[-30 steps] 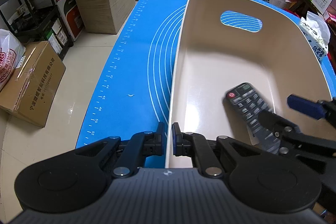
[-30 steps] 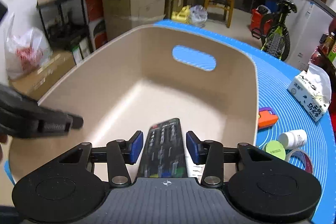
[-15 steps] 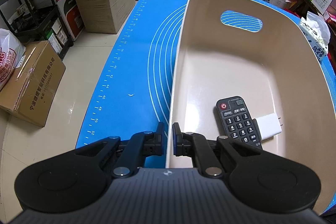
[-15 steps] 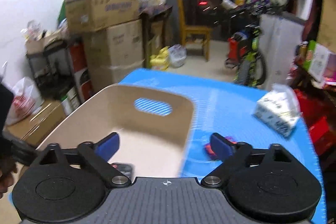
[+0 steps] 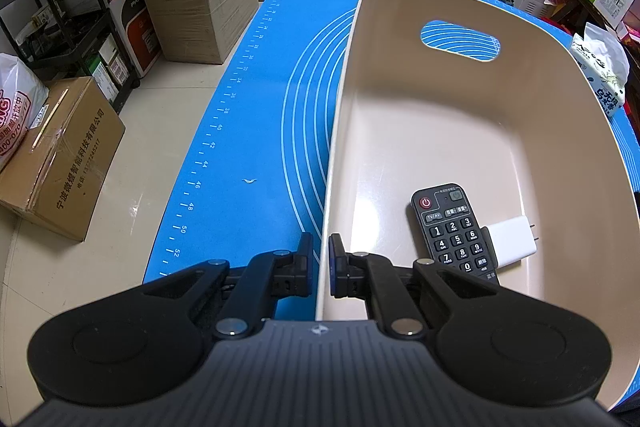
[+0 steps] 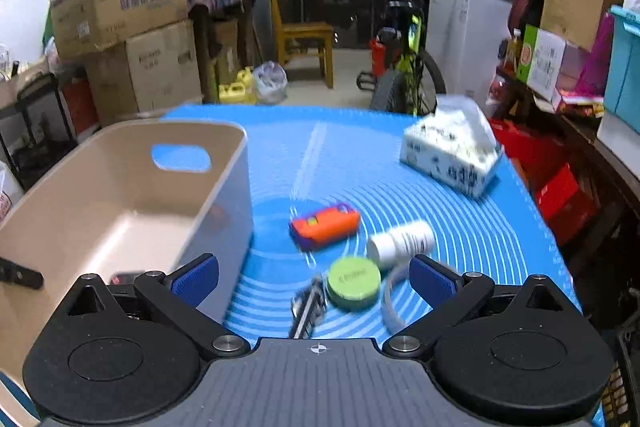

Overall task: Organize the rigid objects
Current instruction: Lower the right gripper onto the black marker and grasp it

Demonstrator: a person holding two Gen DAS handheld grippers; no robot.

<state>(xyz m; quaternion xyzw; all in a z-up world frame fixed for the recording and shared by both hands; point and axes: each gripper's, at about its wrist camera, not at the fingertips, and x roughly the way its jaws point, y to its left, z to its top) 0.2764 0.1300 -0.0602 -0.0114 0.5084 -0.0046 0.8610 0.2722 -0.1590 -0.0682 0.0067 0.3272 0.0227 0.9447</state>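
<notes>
The left claw (image 5: pixel 320 265) is clamping the near left wall of the beige bin (image 5: pixel 460 131), one finger outside the wall and one inside, with the rim pinched between them. The bin is sitting on the blue mat (image 5: pixel 256 115) that is covering the surface. Inside the bin, a black remote (image 5: pixel 452 231) is lying flat on the floor near the near end, its red power button pointing toward the far end. A white charger (image 5: pixel 510 237) is lying just right of the remote, touching its edge, prongs pointing right.

The right claw (image 6: pixel 314 277) is hanging spread wide with nothing between its fingers, above the mat to the right of the bin (image 6: pixel 120 187). Below it, loose things are lying on the mat: an orange case (image 6: pixel 325 225), a white pill bottle (image 6: pixel 402 245) on its side, a green round tin (image 6: pixel 354 281) just near of the bottle, a metal clip (image 6: pixel 308 309) left of the tin, and a pale band (image 6: pixel 390 301) curving around the tin's right side. A tissue pack (image 6: pixel 452 155) is sitting farther off to the right. This view is blurred, so finer detail is not readable.
</notes>
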